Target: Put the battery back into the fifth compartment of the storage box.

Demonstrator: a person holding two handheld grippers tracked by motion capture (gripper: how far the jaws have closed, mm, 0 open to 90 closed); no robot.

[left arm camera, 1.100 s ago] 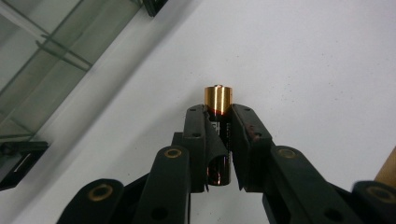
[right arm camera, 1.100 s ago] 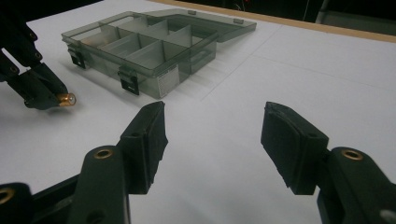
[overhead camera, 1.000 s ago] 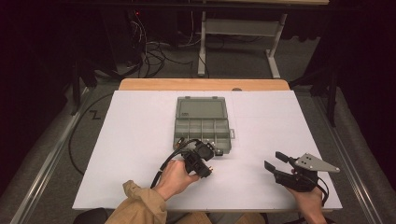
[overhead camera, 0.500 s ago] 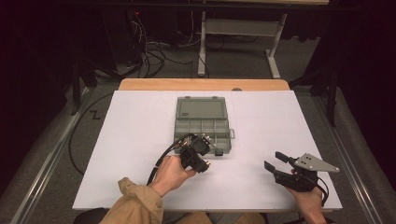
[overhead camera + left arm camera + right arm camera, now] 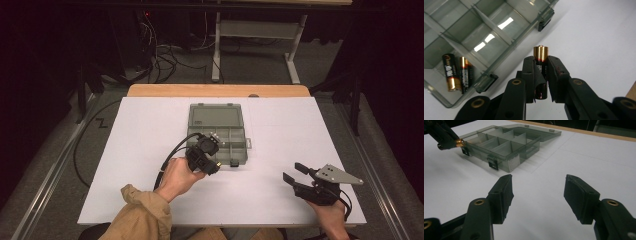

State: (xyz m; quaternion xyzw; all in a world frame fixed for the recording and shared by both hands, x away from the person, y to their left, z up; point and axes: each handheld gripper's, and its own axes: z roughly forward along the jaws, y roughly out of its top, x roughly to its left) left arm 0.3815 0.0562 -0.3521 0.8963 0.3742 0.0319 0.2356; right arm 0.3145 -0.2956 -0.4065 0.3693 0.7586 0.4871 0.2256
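A grey see-through compartment box (image 5: 218, 131) lies open at the table's middle, lid flat behind it. My left gripper (image 5: 206, 152) hovers at the box's near-left corner, shut on a black and copper battery (image 5: 540, 65) that stands up between its jaws. Two more batteries (image 5: 456, 73) lie side by side in a corner compartment of the box (image 5: 486, 32). My right gripper (image 5: 295, 174) rests at the near right of the table, open, with nothing between its fingers. From the right gripper view the box (image 5: 506, 145) lies ahead and the battery's copper tip (image 5: 459, 143) shows at far left.
White paper (image 5: 125, 150) covers the table, with a wooden edge (image 5: 215, 90) at the back. A black cable (image 5: 170, 155) trails from the left gripper. Two latches (image 5: 493, 163) hang off the box's front wall. Dark floor and a metal frame (image 5: 255, 30) lie beyond.
My left gripper has moved up and toward the box's near-left corner with the battery in it. The right gripper has stayed where it was.
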